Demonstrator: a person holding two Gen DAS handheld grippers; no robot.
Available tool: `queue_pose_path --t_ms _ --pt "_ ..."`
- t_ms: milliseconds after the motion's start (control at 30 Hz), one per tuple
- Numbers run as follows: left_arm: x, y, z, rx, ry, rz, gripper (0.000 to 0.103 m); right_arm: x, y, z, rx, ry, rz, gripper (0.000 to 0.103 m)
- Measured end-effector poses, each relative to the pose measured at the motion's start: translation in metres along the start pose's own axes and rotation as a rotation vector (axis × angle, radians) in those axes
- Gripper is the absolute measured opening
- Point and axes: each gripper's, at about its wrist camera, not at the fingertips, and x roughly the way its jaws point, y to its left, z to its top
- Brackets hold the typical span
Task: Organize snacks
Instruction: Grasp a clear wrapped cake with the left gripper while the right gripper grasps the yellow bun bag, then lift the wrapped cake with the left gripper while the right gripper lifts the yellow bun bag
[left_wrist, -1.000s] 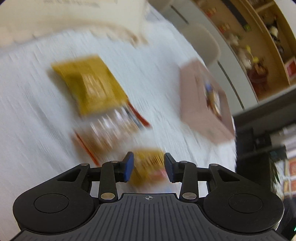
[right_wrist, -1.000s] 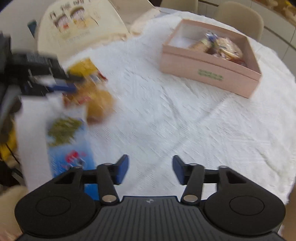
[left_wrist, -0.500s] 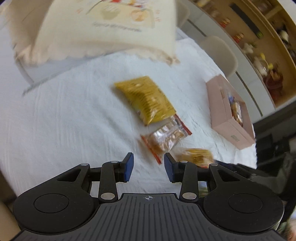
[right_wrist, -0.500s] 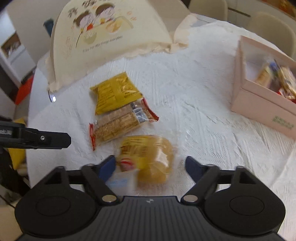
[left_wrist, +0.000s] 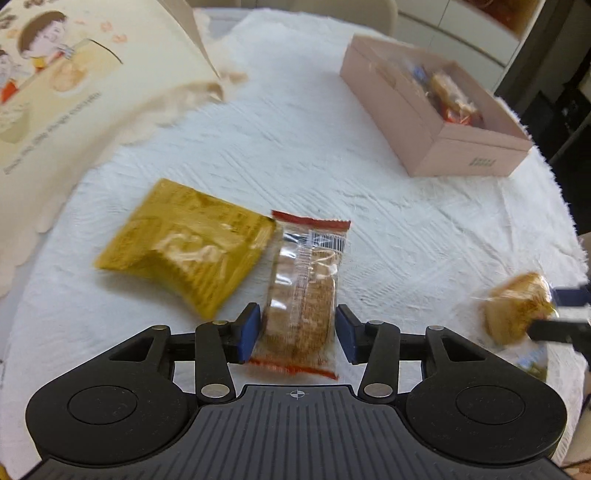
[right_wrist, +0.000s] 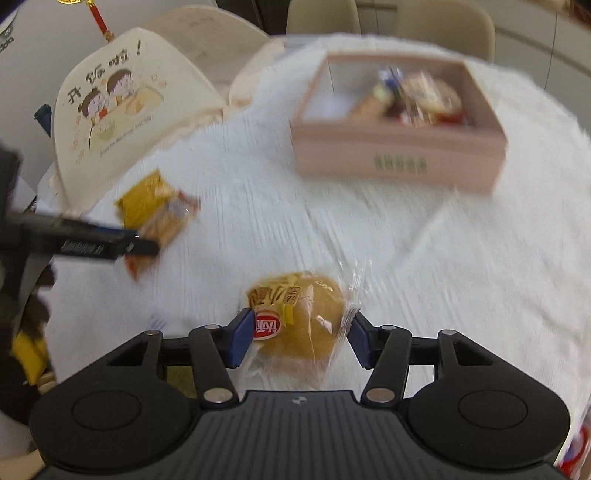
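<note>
My left gripper (left_wrist: 297, 334) is open with its blue pads either side of a clear cracker packet with red ends (left_wrist: 301, 295), which lies on the white tablecloth. A yellow snack bag (left_wrist: 184, 245) lies just left of it. My right gripper (right_wrist: 297, 338) stands around a wrapped golden bun (right_wrist: 299, 317); the pads are at its sides and I cannot tell if they squeeze it. The bun also shows at the right of the left wrist view (left_wrist: 517, 310). A pink open box (right_wrist: 399, 162) with several snacks stands far right, also seen in the left wrist view (left_wrist: 432, 122).
A cream mesh food cover with a cartoon print (right_wrist: 125, 110) stands at the back left, also in the left wrist view (left_wrist: 74, 92). Beige chairs (right_wrist: 391, 26) stand behind the round table. The table's edge curves near on the right (left_wrist: 569, 221).
Both grippers have come down and forward. The left one now straddles the cracker packet. The right one's wide-open jaws have narrowed around the bun.
</note>
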Motion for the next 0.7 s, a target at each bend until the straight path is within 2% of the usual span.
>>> queue_pose_path --t_ms 67,100,133,267,467,567,600,633,700 --pt "0.002 -0.004 0.005 -0.015 -0.015 0.008 0.049 -0.003 -0.009 -0.009 0.010 -0.028 -0.023 0.069" --pt "0.003 -0.004 0.007 -0.037 -0.020 0.004 0.047 -0.006 -0.013 -0.011 0.015 -0.035 -0.031 0.070" --pt "0.003 -0.004 0.009 -0.061 -0.028 -0.005 0.043 -0.007 -0.018 -0.013 0.021 -0.038 -0.033 0.070" --pt "-0.007 -0.011 0.001 -0.161 -0.057 -0.082 0.041 -0.025 -0.027 -0.019 -0.012 -0.074 -0.018 0.070" --pt "-0.024 -0.068 -0.031 -0.191 -0.028 -0.184 0.041 -0.044 -0.032 -0.024 -0.144 -0.121 -0.100 0.071" --pt "-0.024 -0.084 -0.046 -0.236 0.016 -0.176 0.040 -0.040 -0.030 -0.024 -0.219 -0.024 -0.006 0.071" --pt "-0.026 -0.088 -0.051 -0.249 0.022 -0.160 0.040 -0.035 -0.026 -0.024 -0.260 0.009 0.002 0.071" --pt "-0.027 -0.091 -0.054 -0.260 0.028 -0.159 0.040 -0.028 -0.020 -0.024 -0.319 0.023 -0.041 0.071" --pt "-0.028 -0.092 -0.062 -0.303 0.051 -0.197 0.040 -0.014 -0.013 -0.019 -0.412 -0.028 -0.226 0.070"
